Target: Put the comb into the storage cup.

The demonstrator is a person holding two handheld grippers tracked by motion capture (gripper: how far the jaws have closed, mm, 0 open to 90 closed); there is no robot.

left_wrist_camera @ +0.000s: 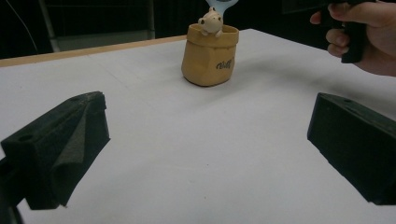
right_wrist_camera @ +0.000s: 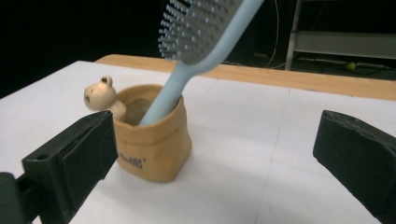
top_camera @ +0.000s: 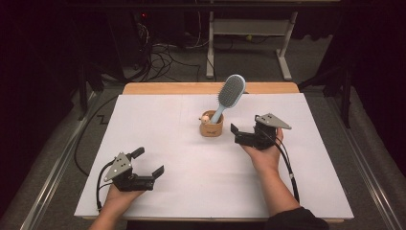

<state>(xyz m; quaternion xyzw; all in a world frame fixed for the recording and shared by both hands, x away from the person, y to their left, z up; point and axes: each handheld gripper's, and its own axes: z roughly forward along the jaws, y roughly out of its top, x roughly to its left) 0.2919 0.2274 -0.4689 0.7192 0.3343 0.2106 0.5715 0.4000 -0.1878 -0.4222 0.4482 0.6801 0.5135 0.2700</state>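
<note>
A tan pot shaped like a paper bag stands near the middle of the white table, with a small bear figure on its rim. A light blue hairbrush stands in the pot by its handle, and its head leans up and to the right. My right gripper is open just right of the pot, jaws pointing at it. My left gripper is open and empty near the front left.
A bare wooden strip runs along the table's far edge. Past it stand a white desk frame and loose cables on the floor. Metal rails run along both sides of the table.
</note>
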